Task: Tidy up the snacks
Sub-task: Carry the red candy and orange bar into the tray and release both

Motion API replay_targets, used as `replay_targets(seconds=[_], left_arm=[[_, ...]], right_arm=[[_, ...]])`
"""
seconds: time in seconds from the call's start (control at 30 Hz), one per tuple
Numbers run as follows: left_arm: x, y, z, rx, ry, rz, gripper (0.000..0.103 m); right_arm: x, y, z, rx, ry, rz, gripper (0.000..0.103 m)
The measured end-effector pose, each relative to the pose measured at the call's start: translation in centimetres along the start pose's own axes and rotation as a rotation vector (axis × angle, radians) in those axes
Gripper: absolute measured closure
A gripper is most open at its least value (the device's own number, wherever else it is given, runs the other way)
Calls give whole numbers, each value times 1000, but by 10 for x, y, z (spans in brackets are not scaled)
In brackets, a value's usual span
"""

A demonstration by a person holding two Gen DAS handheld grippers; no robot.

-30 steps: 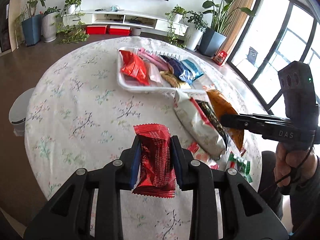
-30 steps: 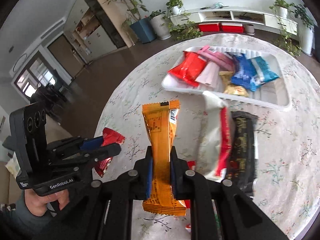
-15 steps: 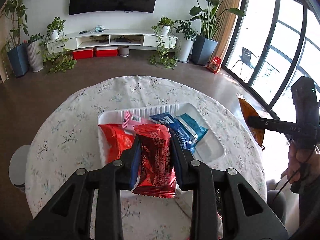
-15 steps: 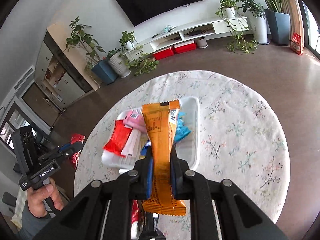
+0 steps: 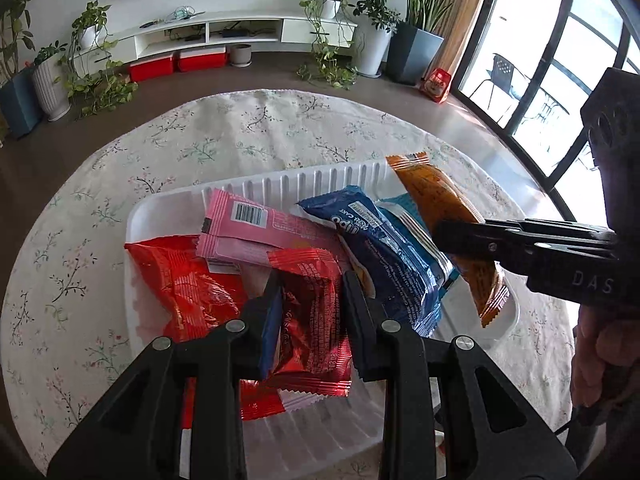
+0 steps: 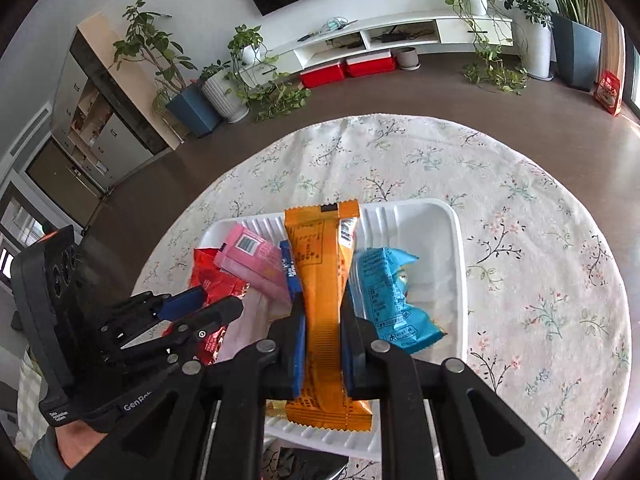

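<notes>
Left wrist view: left claw (image 5: pixel 310 308) is clamped on dark red packet (image 5: pixel 310 312) above crowded white tray (image 5: pixel 280 184).
Risk: release onto stacked packets lets it slide off.

Right wrist view: right claw (image 6: pixel 323 344) is clamped on orange packet (image 6: pixel 322 300) over the tray's near rim.
Risk: early release tips it onto tabletop (image 6: pixel 540 220).

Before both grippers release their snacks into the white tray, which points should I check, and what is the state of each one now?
1. Left gripper shut on the dark red packet: ok.
2. Right gripper shut on the orange packet: ok.
3. Both packets are over the white tray, not over the tablecloth: ok.
4. Free tray floor for the orange packet, right of the light blue packet: ok.
5. Free floor under the dark red packet: not ok, it hangs over the bright red packet and the pink packet.
6. Height of the packets above the tray: cannot tell.
</notes>
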State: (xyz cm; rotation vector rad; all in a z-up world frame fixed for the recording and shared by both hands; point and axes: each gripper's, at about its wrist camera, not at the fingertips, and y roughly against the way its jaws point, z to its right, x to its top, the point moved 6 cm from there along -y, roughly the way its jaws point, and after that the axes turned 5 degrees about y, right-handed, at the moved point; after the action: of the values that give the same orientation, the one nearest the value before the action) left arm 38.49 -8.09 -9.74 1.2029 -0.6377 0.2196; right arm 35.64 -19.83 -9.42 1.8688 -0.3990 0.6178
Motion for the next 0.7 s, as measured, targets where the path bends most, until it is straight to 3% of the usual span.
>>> replay_targets(seconds=[0.13,0.5,0.57,0.63,0.7], left_arm=[[-6,-18,0,7,-9,-22,76],[-6,-26,1,27,-27,-18,72],[-7,-22,2,22,-22,-15,65],[-7,-16,3,21,-19,-1,45],[-5,-11,2,25,-18,8,44]], right_arm=[[-11,-21,6,-44,16,-48,87],[-21,-27,2,-48,46,-44,86],[-21,-26,2,-48,55,-49,85],[-20,-24,1,-48,58,-50,83],[-20,-20,-1,-46,66,-45,74]])
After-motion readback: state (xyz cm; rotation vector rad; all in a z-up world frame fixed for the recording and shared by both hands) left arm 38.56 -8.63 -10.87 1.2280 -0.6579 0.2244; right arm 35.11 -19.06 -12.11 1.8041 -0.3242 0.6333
